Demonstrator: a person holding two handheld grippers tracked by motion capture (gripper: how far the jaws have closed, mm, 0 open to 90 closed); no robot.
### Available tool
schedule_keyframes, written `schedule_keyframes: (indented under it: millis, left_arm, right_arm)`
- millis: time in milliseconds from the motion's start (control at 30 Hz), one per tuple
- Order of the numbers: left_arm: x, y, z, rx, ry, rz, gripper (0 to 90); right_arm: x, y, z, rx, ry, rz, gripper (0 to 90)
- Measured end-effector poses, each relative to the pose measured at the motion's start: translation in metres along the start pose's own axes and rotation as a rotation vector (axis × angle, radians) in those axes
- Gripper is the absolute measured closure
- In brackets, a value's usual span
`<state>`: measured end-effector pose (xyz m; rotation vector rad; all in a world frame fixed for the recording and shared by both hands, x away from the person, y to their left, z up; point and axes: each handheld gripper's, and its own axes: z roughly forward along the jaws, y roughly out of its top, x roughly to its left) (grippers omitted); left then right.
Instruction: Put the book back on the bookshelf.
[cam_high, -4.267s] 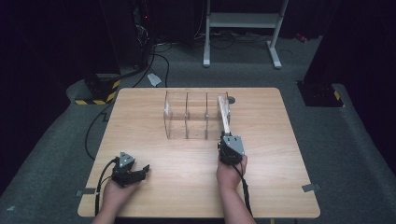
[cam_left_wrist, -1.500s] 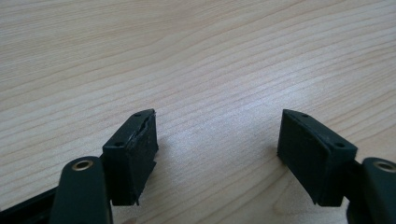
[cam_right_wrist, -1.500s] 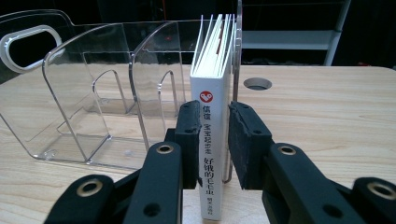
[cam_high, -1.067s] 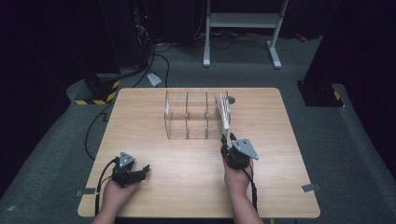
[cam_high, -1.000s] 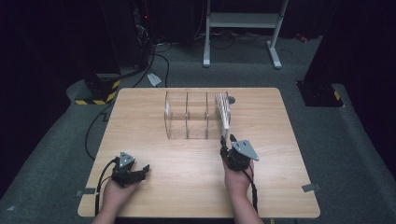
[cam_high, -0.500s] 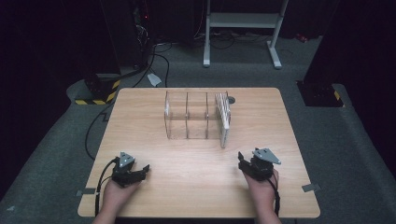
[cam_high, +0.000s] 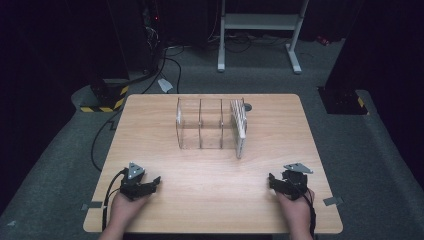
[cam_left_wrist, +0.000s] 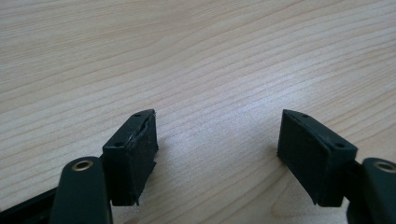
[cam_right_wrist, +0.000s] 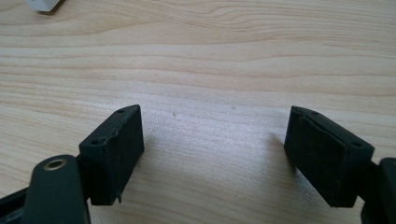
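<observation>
My right gripper (cam_high: 278, 182) rests with jaws just opened, empty. The white slat panel (cam_high: 239, 125), on edge in the clear rack (cam_high: 200, 123), lies at eleven o'clock, nearer than from my open left gripper (cam_high: 150, 184).

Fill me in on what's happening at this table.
A person holds a gripper in each hand near the table's front edge. A white slatted piece stands in the right end of the clear divider rack. The right gripper, jaws just opening with nothing between them, sits apart from it. The left gripper rests open and empty.
</observation>
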<state>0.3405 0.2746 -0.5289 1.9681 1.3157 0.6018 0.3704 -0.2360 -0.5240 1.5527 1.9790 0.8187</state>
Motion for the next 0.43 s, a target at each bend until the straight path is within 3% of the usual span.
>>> schedule_keyframes:
  millis: [433]
  left_arm:
    - [-0.0003,0.0000,0.0000,0.000,0.001,0.000,28.8]
  right_arm:
    - [0.0009,0.0003,0.0003,0.002,-0.003,0.005,19.1]
